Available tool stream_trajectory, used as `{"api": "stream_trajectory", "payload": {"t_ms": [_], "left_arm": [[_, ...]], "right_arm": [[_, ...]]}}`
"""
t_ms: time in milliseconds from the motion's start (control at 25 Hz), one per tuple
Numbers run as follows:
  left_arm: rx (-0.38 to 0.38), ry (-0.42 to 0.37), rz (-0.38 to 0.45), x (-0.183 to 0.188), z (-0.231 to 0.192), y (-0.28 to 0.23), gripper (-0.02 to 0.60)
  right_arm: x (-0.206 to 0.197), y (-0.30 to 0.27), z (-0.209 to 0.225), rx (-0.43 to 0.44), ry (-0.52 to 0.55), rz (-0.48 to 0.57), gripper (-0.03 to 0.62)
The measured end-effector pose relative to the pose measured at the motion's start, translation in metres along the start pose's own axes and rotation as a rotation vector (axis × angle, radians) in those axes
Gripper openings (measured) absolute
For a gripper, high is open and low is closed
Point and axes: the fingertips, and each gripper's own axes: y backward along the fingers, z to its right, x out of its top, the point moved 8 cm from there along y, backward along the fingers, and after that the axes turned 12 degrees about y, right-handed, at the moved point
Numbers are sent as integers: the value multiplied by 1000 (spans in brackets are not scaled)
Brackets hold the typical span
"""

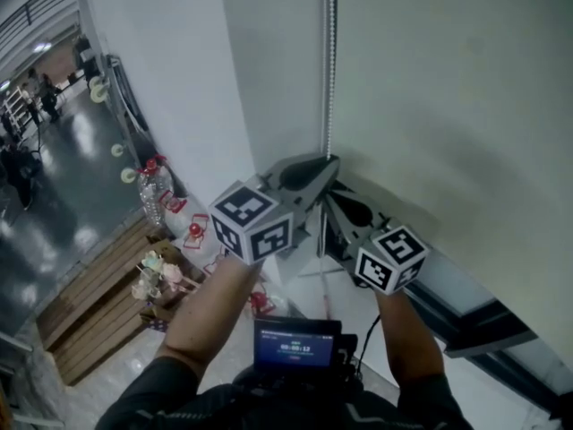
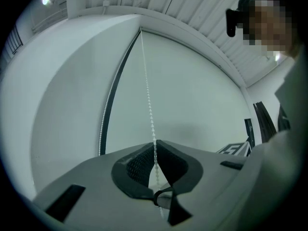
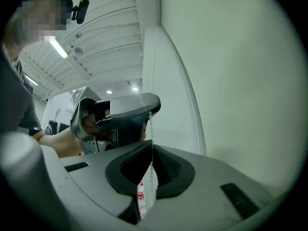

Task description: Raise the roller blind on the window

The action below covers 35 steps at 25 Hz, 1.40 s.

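Observation:
The pale roller blind [image 1: 448,106] covers the window. Its white bead chain [image 1: 329,61] hangs down along the blind's left edge. My left gripper [image 1: 328,164] is shut on this chain, with the beads pinched between its pads [image 2: 155,147]. Just below it my right gripper [image 1: 330,201] is shut on the same strand [image 3: 152,146]. In the right gripper view the left gripper [image 3: 125,114] sits directly above, on the chain [image 3: 150,121]. A second strand of the chain [image 2: 102,129] runs along the dark edge to the left of the blind [image 2: 192,90].
A white wall [image 1: 179,79] stands left of the window. Far below at left are a wooden pallet [image 1: 98,303], bottles [image 1: 152,186] and small items on a shiny floor. A dark window frame [image 1: 466,316] runs at lower right. A small screen [image 1: 295,343] sits at my chest.

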Motion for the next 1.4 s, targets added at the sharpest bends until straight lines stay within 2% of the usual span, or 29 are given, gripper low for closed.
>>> {"api": "stream_trajectory", "payload": {"t_ms": [200,600,1200,1400], "left_arm": [[4,-1,6,-1,-4,5,10],[33,-53,-3,-10,-3,8,9],[72,4,-123,-75,-25,14,9],[80,21,-138,-91,-33,17,9]], "right_arm": [[-7,-5,-3,0,-11,-22,7],[-17,-8,-3,14,-23,-33,5],[-79,-8,-7,15,-97,-172,5],[-94,-9,-9,15,-120,-194,5]]}}
